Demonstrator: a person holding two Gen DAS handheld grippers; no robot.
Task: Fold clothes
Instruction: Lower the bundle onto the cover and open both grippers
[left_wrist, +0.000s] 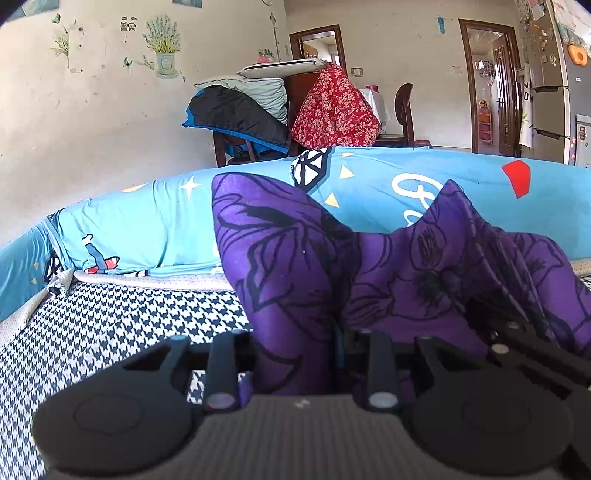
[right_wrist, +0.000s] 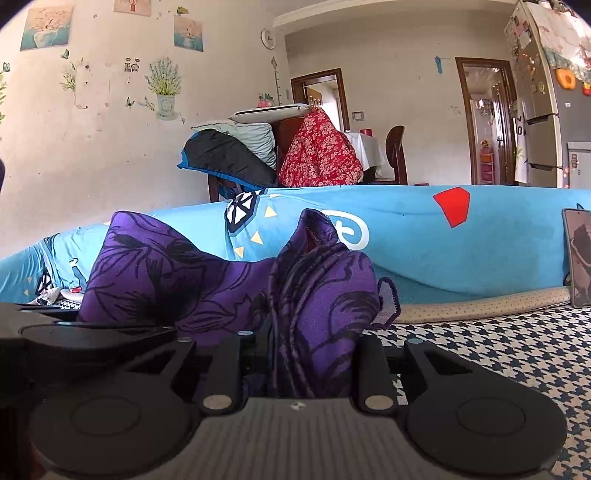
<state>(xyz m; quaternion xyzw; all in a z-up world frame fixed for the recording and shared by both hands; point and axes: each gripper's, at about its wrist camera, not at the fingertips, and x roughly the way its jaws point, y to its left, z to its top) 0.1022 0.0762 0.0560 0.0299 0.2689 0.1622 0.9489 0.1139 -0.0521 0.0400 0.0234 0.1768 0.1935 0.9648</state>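
Purple floral garment (left_wrist: 295, 266) is bunching over the houndstooth cover (left_wrist: 110, 325). Left gripper (left_wrist: 301, 354) and right gripper (right_wrist: 299, 354) are each pinching its fabric.

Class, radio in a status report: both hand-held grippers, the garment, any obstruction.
Left hand-held gripper shut on purple garment. Right hand-held gripper shut on it too. Nothing visibly blocking.
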